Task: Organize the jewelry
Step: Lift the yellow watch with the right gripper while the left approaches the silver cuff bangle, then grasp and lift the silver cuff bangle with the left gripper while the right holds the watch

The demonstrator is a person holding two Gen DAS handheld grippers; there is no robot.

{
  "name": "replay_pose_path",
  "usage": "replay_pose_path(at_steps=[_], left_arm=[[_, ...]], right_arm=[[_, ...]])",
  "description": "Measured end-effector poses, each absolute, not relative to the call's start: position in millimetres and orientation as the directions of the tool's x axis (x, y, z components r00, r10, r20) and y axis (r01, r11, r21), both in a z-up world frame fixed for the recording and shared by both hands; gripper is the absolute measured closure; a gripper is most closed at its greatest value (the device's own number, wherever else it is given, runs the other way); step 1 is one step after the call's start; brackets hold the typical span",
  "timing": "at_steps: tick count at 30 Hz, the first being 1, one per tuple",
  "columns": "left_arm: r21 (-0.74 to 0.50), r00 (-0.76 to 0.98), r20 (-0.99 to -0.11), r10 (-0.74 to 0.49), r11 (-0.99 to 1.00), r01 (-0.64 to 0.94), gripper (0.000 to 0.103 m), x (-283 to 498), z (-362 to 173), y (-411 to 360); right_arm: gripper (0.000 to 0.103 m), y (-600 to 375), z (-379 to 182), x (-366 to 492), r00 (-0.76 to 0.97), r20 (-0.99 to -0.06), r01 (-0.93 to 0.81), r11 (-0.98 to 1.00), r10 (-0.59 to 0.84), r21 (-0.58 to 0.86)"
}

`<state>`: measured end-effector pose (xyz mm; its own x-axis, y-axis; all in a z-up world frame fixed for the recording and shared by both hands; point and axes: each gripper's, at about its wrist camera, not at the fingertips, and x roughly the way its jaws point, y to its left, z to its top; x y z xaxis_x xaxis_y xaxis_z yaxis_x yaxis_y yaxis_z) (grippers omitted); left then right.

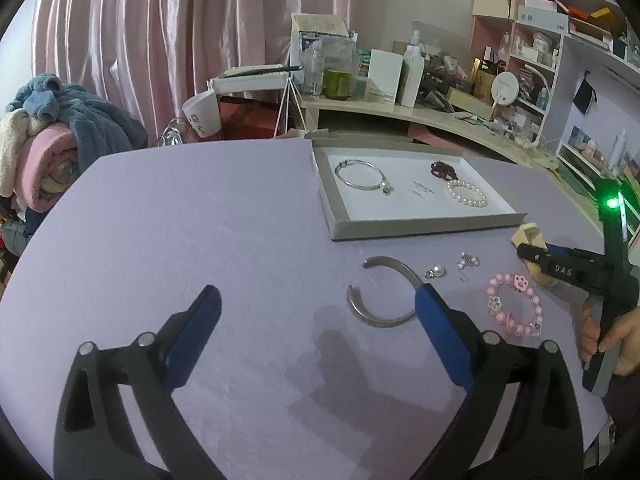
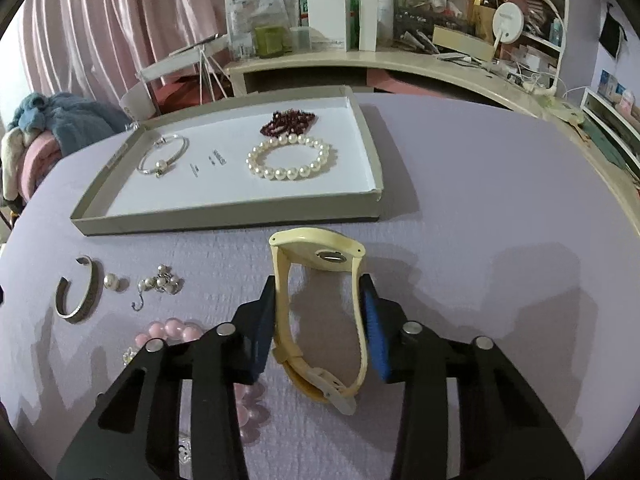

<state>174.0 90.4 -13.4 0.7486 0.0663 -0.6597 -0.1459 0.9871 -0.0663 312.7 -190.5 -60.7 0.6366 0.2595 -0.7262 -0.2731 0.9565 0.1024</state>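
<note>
My right gripper (image 2: 318, 282) is shut on a cream wristwatch (image 2: 320, 246), one blue pad against each side of the strap, with the watch resting on the lilac table just in front of the grey tray (image 2: 224, 222). In the tray lie a pearl bracelet (image 2: 288, 160), dark red beads (image 2: 288, 122) and a silver charm bangle (image 2: 164, 156). My left gripper (image 1: 316, 294) hangs open over the table, its right finger beside a silver cuff (image 1: 376, 322). Pearl earrings (image 1: 436, 270) and a pink bead bracelet (image 1: 520, 282) lie loose nearby.
A person's hand (image 1: 616, 340) holds the right gripper's handle at the table's right edge. Beyond the table stand a cluttered cream desk (image 2: 400, 60), shelves (image 1: 560, 40) and pink curtains. A pile of blankets (image 1: 52, 140) sits at the far left.
</note>
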Motion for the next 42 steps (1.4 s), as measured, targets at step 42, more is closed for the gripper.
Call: replay_pose_path(at_steps=[42], left_arm=[[-0.001, 0.576, -0.793, 0.200, 0.944, -0.330, 0.038, 244.1, -60.7, 50.9]], right_arm=[[0.063, -208.3, -38.8, 305.7, 0.637, -0.678, -0.305, 0.928, 0.366, 0.214]])
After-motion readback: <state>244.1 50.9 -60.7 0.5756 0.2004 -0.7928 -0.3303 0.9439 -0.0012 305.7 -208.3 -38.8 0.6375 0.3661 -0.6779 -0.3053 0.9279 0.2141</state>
